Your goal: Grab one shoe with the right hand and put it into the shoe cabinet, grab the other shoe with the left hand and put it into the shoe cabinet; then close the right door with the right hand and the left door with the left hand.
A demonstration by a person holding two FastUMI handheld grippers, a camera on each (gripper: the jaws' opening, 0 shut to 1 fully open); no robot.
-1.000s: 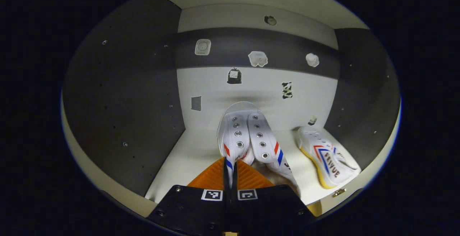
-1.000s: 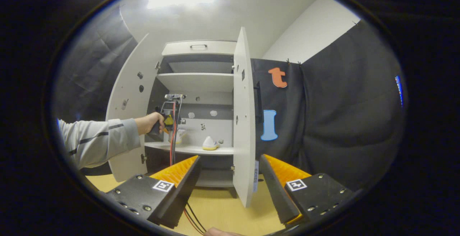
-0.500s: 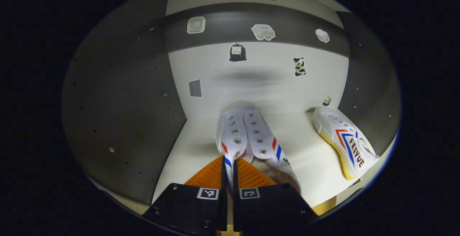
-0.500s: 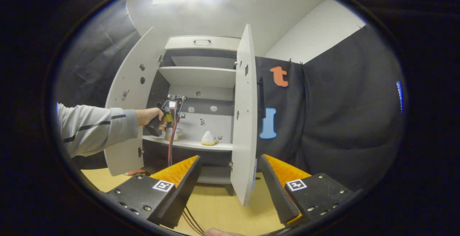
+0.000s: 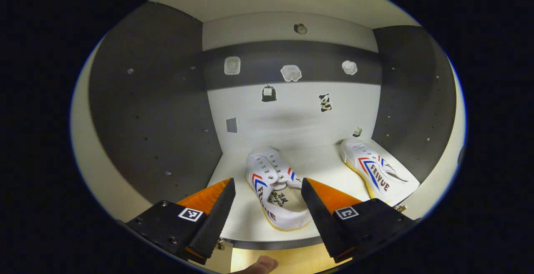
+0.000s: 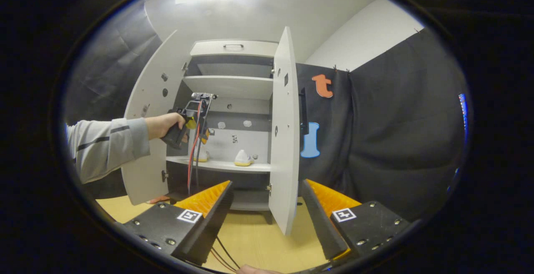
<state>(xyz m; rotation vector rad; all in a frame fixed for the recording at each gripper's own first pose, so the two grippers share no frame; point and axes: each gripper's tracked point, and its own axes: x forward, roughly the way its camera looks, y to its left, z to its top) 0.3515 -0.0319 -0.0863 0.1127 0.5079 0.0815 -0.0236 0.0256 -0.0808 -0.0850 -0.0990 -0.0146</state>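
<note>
Two white canvas shoes with red and blue side stripes and yellow-edged soles sit on the pale shelf (image 5: 321, 167) of the shoe cabinet (image 6: 233, 51). The nearer shoe (image 5: 273, 190), seen in the left gripper view, lies near the shelf's front edge, its toe pointing toward the cabinet's back wall and its heel toward the camera, the long axis running front to back with a slight lean to the left. The other shoe (image 5: 377, 174) rests farther right, close to the dark side panel, toe also toward the back, its long axis angled more steeply so the heel reaches the front right corner. The two shoes lie well apart.

The left gripper (image 5: 267, 207) hangs just in front of the shelf with its fingers spread wide on either side of the nearer shoe's heel, holding nothing. In the right gripper view, the right gripper (image 6: 267, 207) is likewise wide open and empty, standing back from the cabinet above a wooden floor (image 6: 250, 245), with the right door (image 6: 283, 140) and left door (image 6: 152, 115) both swung open. A hand (image 6: 164, 124) in a grey sleeve (image 6: 106, 147) holds the left gripper at the shelf opening.
</note>
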